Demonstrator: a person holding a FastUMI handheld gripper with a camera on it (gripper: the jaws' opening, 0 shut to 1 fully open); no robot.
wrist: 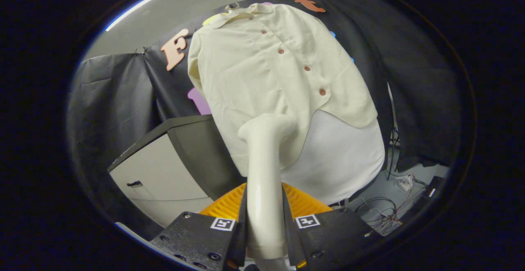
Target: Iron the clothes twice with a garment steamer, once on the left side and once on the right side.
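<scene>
The claw (pixel 264 238) is clamped on the handle of the garment steamer (pixel 264 172), one finger pressing each side of the shaft. The steamer head sits beyond the fingers, against the lower hem region of the shirt (pixel 262 70). The shirt hangs buttoned over a white board (pixel 340 156), collar at the top and hem partway down the board. The head lies on the panel to the near side of the button row (pixel 293 60), close to the hem edge.

Procedure for this pass, as judged from the present position:

1. Keep both fingers pressing evenly; the handle is smooth and may rotate if grip slackens.
2. Hold the head face flat on the fabric, not tilted onto one edge.
3. Draw the head along the panel between hem and shoulder in one straight line, parallel to the button row.
4. Stay clear of the buttons to avoid snagging.
5. Avoid pushing the hem upward; bunched cloth will crease.

A cabinet (pixel 160 168) stands beside the board.
</scene>
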